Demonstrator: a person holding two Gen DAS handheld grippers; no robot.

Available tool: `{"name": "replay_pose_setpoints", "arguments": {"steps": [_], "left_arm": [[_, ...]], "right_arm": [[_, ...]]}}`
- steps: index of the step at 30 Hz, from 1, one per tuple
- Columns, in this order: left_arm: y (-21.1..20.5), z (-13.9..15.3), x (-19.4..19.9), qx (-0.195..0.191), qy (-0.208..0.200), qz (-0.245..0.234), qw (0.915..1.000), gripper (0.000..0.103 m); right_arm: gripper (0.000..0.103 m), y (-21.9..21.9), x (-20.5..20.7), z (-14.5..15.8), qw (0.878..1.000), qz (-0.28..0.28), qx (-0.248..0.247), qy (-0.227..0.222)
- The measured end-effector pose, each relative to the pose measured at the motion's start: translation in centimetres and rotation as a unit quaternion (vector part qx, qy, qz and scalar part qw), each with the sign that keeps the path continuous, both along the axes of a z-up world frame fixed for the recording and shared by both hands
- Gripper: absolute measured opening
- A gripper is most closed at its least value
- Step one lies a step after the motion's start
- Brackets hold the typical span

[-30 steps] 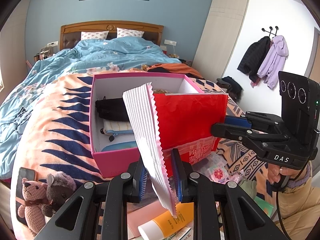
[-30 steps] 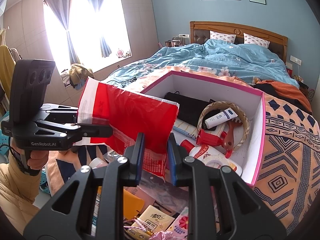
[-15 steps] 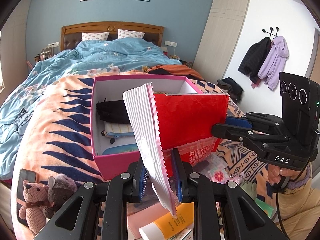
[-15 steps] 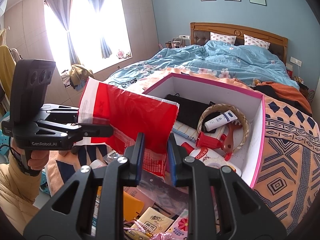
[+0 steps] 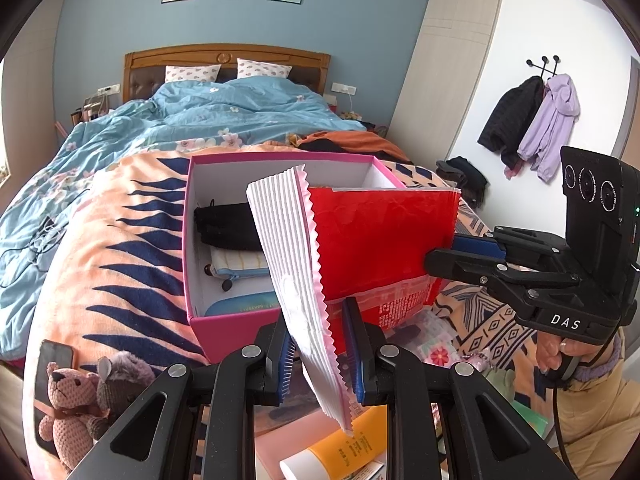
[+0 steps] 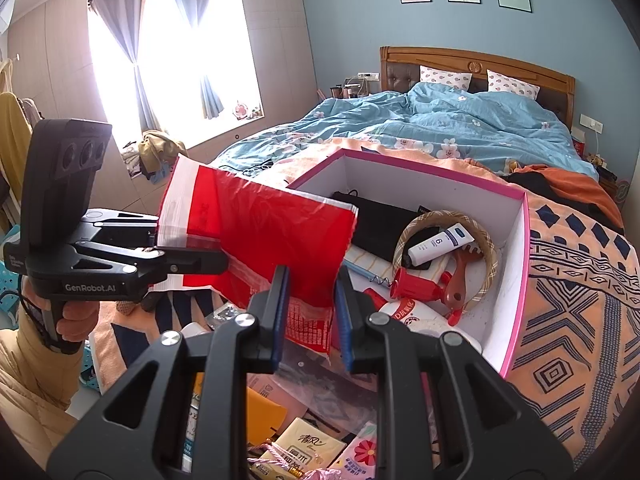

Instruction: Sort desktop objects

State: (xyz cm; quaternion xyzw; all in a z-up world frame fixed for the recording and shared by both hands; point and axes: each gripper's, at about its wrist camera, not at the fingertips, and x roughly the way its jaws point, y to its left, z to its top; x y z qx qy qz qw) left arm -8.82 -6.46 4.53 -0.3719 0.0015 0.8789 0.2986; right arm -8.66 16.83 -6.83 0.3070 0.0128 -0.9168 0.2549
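A red plastic snack packet [image 5: 380, 240] with a white crimped end hangs in the air in front of the pink storage box [image 5: 224, 320], stretched between both grippers. My left gripper [image 5: 320, 344] is shut on the crimped end, which sticks up and down between its blue pads. My right gripper [image 6: 310, 312] is shut on the packet's [image 6: 272, 232] other end. Each gripper shows in the other's view, the right gripper [image 5: 456, 250] from the left wrist and the left gripper [image 6: 188, 258] from the right wrist. The box [image 6: 516, 280] stands open on the bed.
In the box lie a black pouch [image 6: 380, 224], a woven ring [image 6: 490, 248], a white tube [image 6: 438, 240] and a red tool [image 6: 416, 286]. Below the grippers are an orange tube [image 5: 344, 452] and tissue packs [image 6: 308, 450]. Two teddy bears [image 5: 80, 392] sit by a phone [image 5: 54, 354].
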Motion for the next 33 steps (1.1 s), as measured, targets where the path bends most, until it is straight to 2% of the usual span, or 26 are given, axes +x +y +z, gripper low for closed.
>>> {"name": "replay_pose_setpoints", "arguments": {"steps": [33], "left_arm": [[0.0,-0.6,-2.0,-0.003,0.001,0.013,0.9999,0.022]], "right_arm": [[0.024,-0.3,-1.1,0.4,1.000,0.000,-0.001,-0.004]]}}
